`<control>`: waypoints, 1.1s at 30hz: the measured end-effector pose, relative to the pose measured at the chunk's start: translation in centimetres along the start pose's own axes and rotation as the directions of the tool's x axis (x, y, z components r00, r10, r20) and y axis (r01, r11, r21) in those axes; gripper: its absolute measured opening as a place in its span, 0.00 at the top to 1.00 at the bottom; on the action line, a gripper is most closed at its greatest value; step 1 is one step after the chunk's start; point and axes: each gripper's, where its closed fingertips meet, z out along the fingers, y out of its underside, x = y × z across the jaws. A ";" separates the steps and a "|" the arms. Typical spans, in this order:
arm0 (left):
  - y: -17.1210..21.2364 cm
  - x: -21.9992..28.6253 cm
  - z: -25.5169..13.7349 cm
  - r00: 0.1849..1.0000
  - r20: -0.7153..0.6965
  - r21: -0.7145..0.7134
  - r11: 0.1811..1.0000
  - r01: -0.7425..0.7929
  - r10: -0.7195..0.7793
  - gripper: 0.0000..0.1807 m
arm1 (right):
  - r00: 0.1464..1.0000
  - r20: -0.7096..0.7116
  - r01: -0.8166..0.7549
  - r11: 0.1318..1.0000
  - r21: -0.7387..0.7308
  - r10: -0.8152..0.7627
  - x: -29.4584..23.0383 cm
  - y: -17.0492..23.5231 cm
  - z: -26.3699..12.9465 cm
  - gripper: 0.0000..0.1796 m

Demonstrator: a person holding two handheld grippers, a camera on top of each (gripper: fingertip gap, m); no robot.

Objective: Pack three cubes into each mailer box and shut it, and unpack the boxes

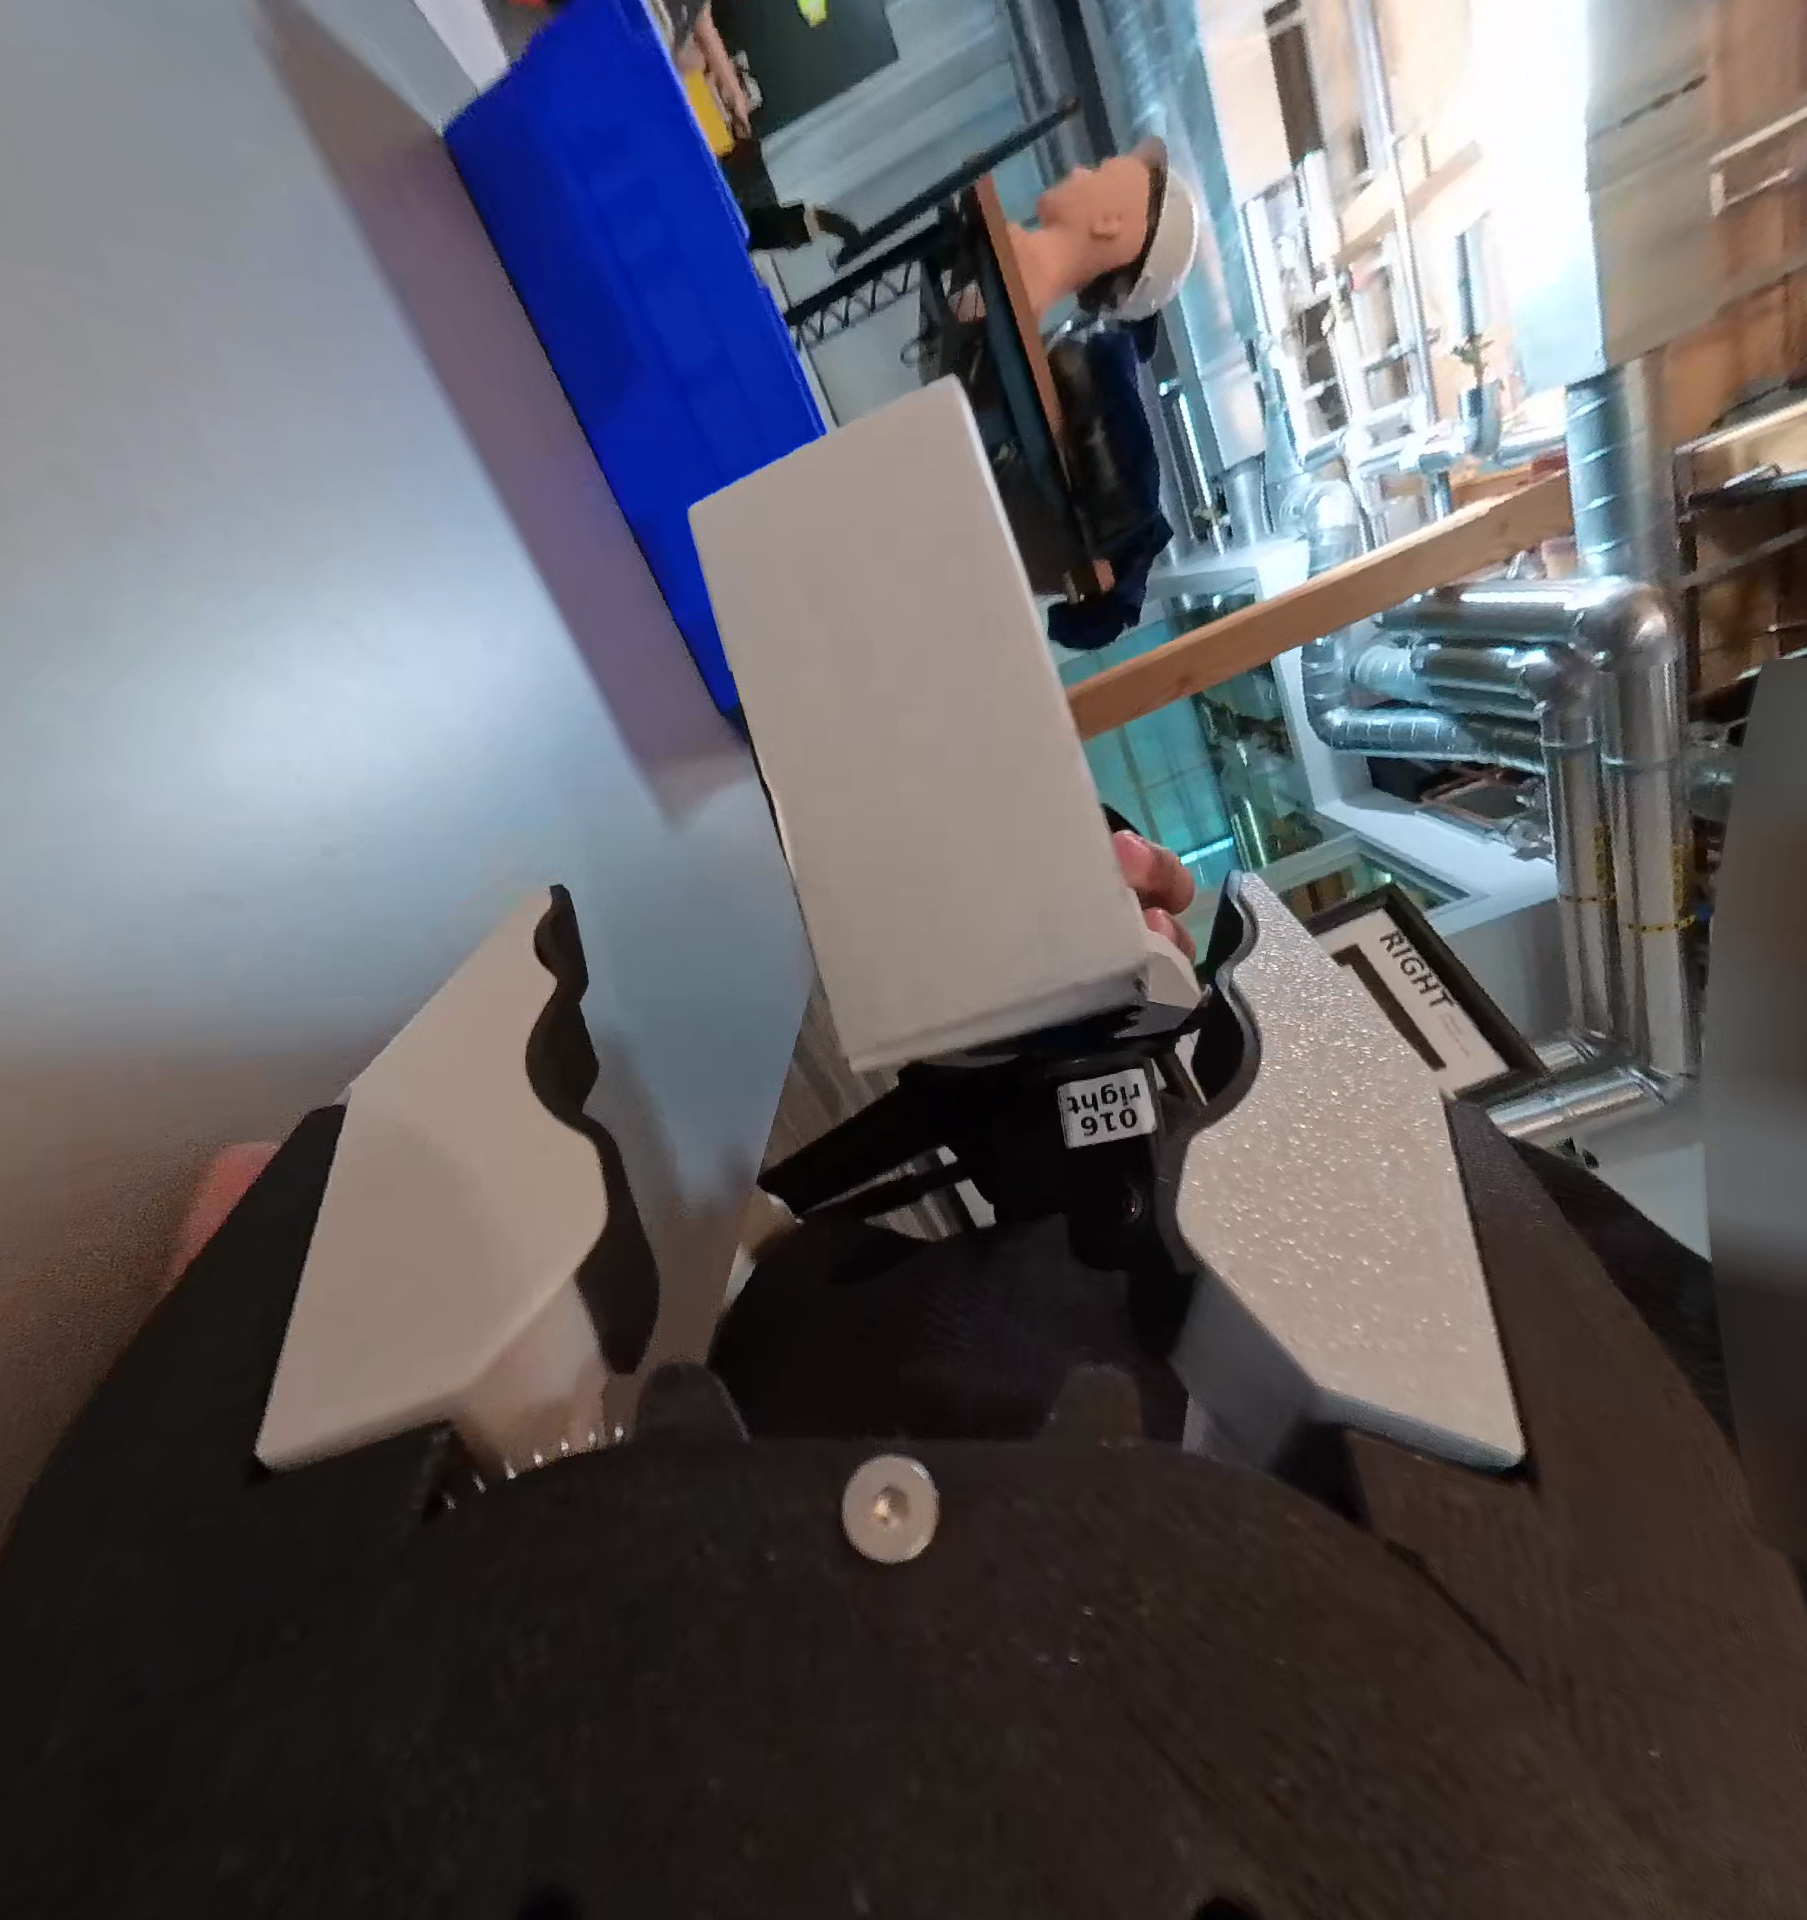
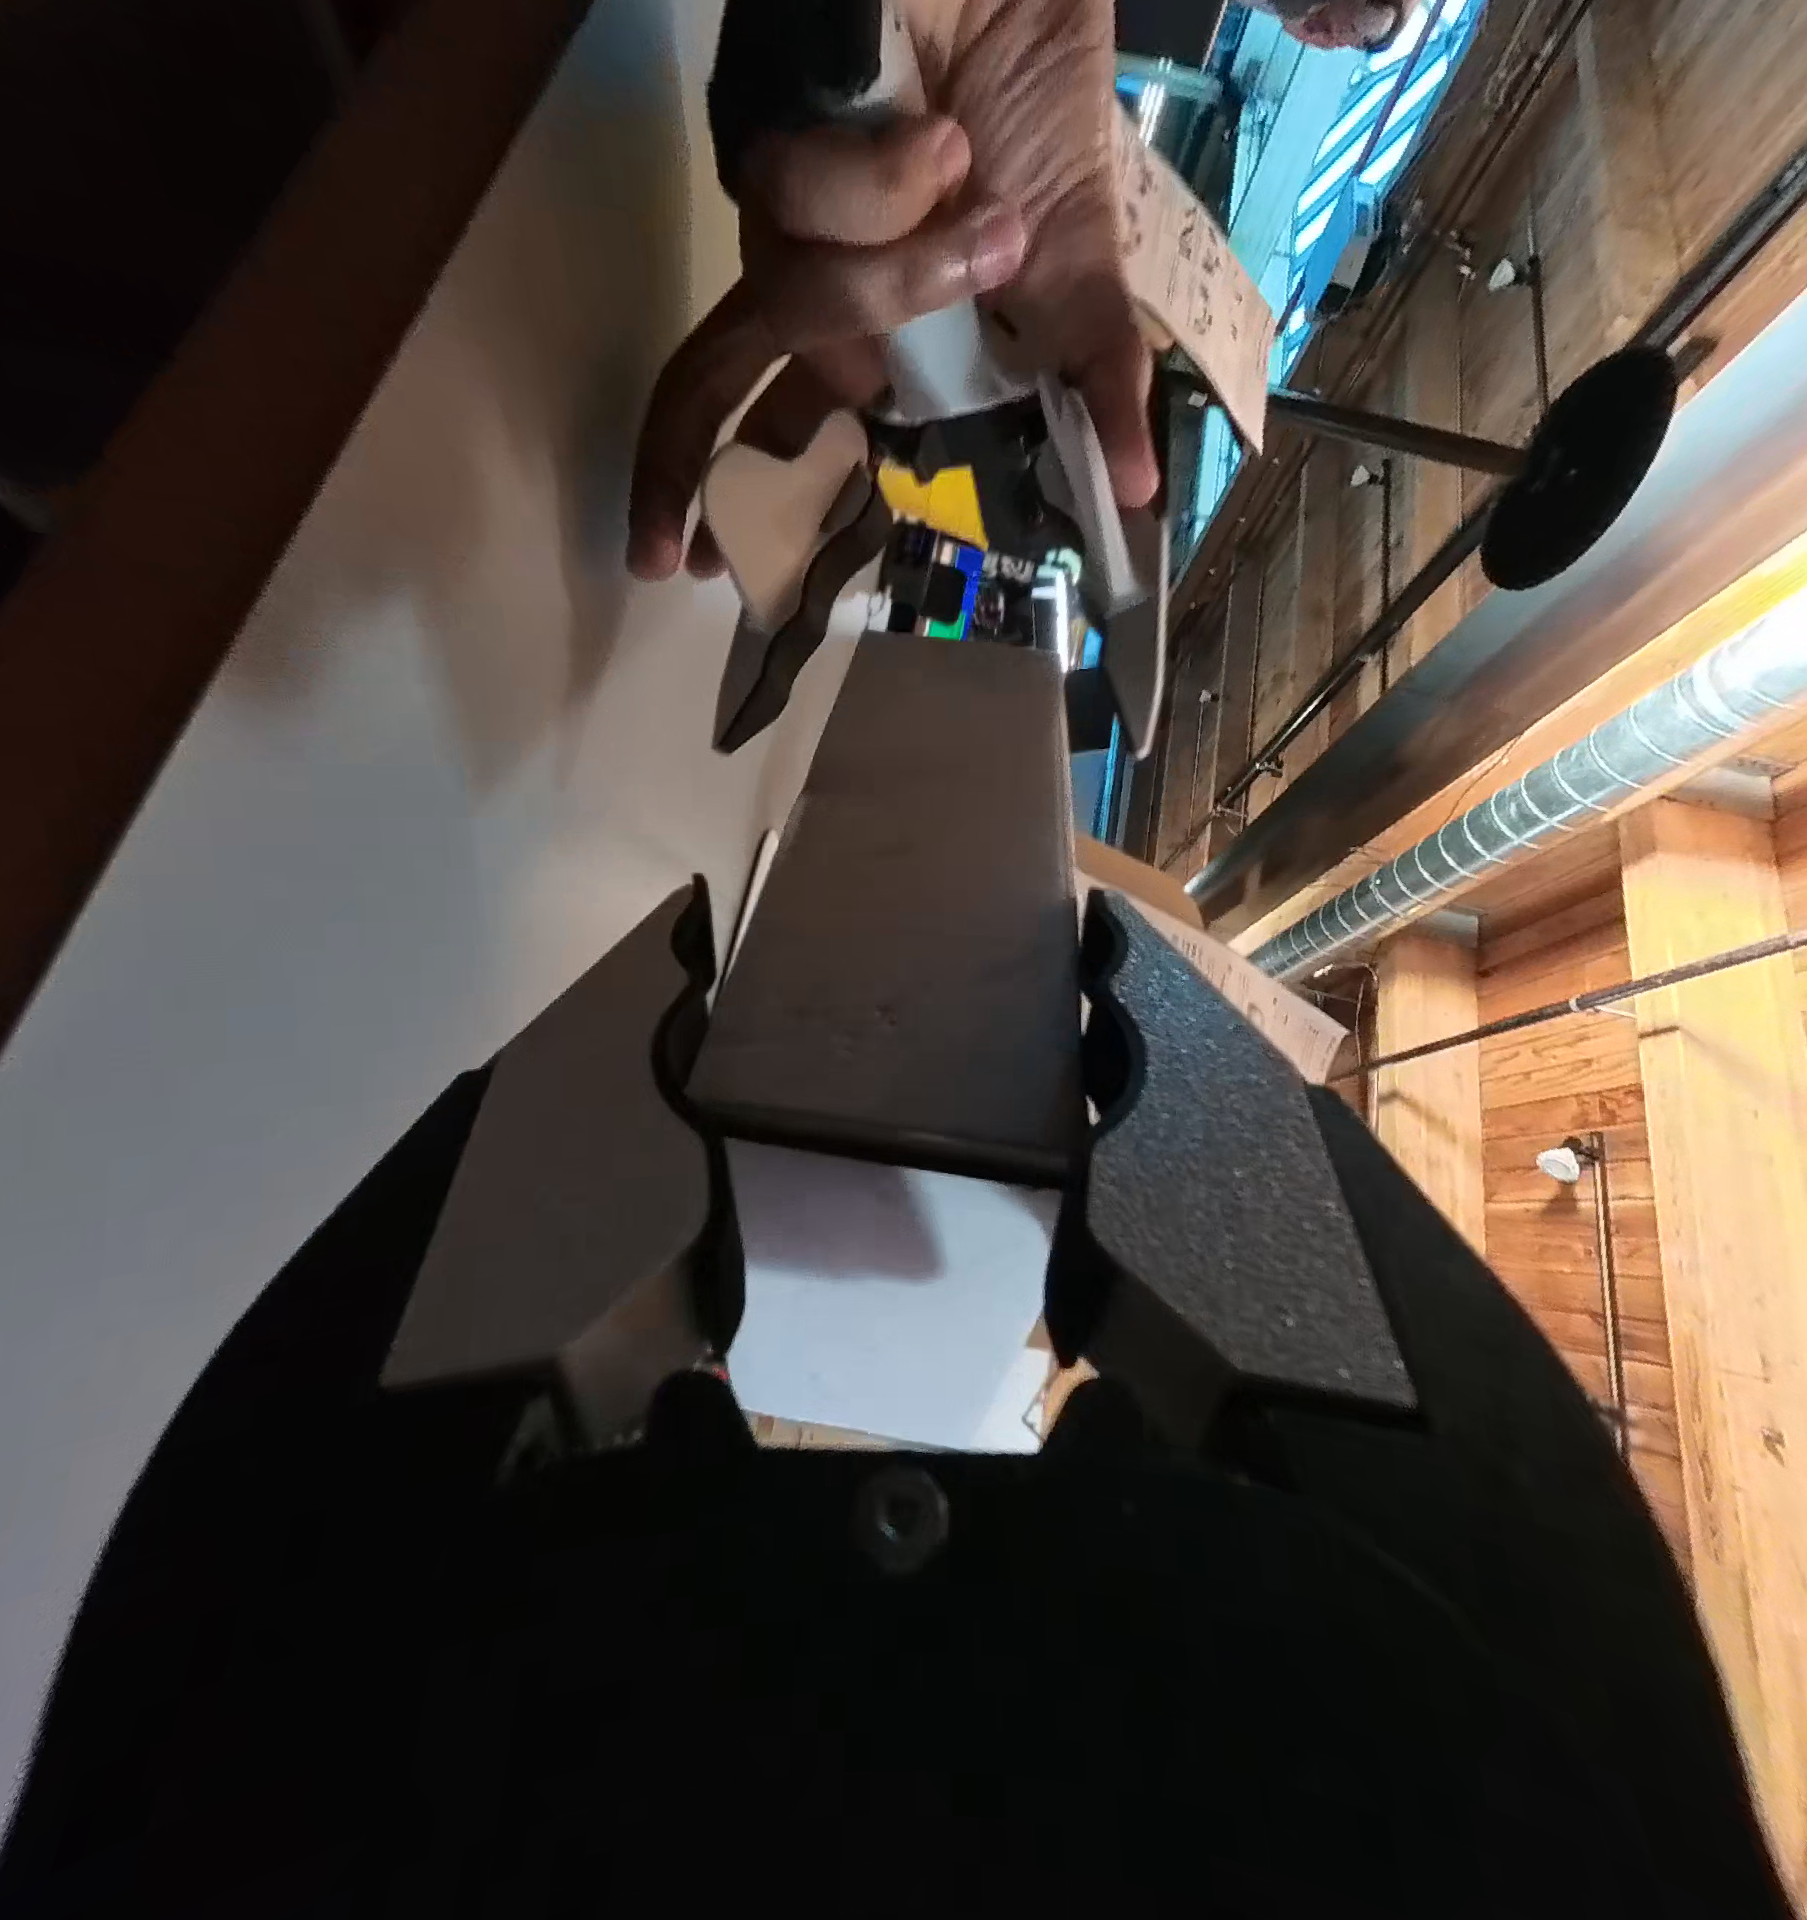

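Left wrist view: left gripper (image 1: 899, 1049) seen spread and empty, white mailer box (image 1: 909, 727) held aloft ahead over the table (image 1: 203, 623); right wrist view: right gripper (image 2: 894, 1049) clamped on the box's end; carrying step judged, setting-down required next.

Cubes out of our sight, mailer box (image 2: 894, 935) contents hidden from us by its closed faces, blue bin (image 1: 629, 312) cut by the frame's top edge, what we take for coloured shapes beyond the far hand-held gripper (image 2: 930, 665) too small to tell.
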 end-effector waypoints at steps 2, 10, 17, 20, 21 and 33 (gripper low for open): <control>0.6 -0.1 0.3 1.000 -0.003 -0.029 1.000 -0.005 0.004 0.39 | 1.000 -0.003 -0.002 0.999 0.033 0.002 0.1 -0.8 0.0 0.60; -1.6 0.5 0.2 0.998 -0.058 0.107 0.994 0.034 -0.028 0.65 | 0.970 -0.103 -0.231 0.966 -0.115 0.220 0.6 4.1 0.5 0.56; -6.9 -0.1 -4.1 0.999 -0.021 0.456 0.889 0.048 -0.042 0.65 | 0.183 -0.151 -0.971 0.154 -0.185 0.971 -0.5 10.2 1.1 0.45; -7.8 -0.3 -5.2 0.999 0.004 0.548 0.836 0.030 -0.038 0.65 | -0.213 -0.077 -0.976 -0.216 -0.022 0.974 1.7 9.2 1.3 0.48; -8.1 0.2 -5.3 1.000 -0.015 0.578 0.816 0.029 -0.025 0.65 | -0.350 -0.031 -0.937 -0.350 0.022 0.936 2.4 8.7 1.4 0.49; -3.4 4.5 1.3 0.988 -0.029 0.655 0.750 -0.093 0.148 0.66 | -0.849 0.098 -0.488 -0.840 0.236 0.520 3.4 6.3 3.4 0.50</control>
